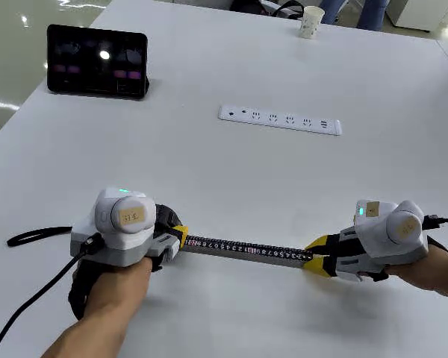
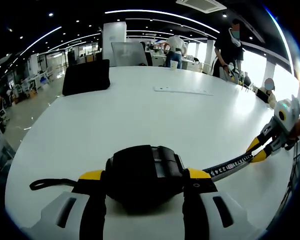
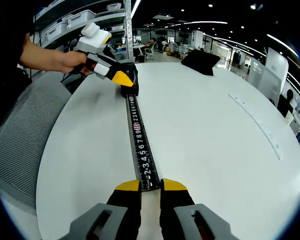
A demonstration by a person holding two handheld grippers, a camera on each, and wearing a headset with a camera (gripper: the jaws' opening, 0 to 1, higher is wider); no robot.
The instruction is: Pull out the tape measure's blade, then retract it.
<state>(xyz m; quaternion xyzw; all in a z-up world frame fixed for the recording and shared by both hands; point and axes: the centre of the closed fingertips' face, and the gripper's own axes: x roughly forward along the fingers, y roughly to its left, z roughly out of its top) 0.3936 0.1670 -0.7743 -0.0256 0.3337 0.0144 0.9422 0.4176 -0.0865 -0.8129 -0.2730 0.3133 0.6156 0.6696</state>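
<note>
The black tape measure case (image 2: 145,172) sits between the yellow-tipped jaws of my left gripper (image 2: 145,176), which is shut on it. In the head view that gripper (image 1: 175,240) rests at the lower left of the white table, with the case (image 1: 164,220) partly hidden behind it. The blade (image 1: 246,250) lies pulled out along the table toward the right, numbers up. My right gripper (image 1: 311,259) is shut on the blade's end. In the right gripper view the blade (image 3: 139,145) runs from my right gripper (image 3: 150,186) up to the case (image 3: 129,80).
A white power strip (image 1: 280,120) lies mid-table. A dark tablet (image 1: 97,61) stands at the far left and a paper cup (image 1: 310,22) at the far edge. The case's black wrist strap (image 1: 36,236) trails left. People stand beyond the table.
</note>
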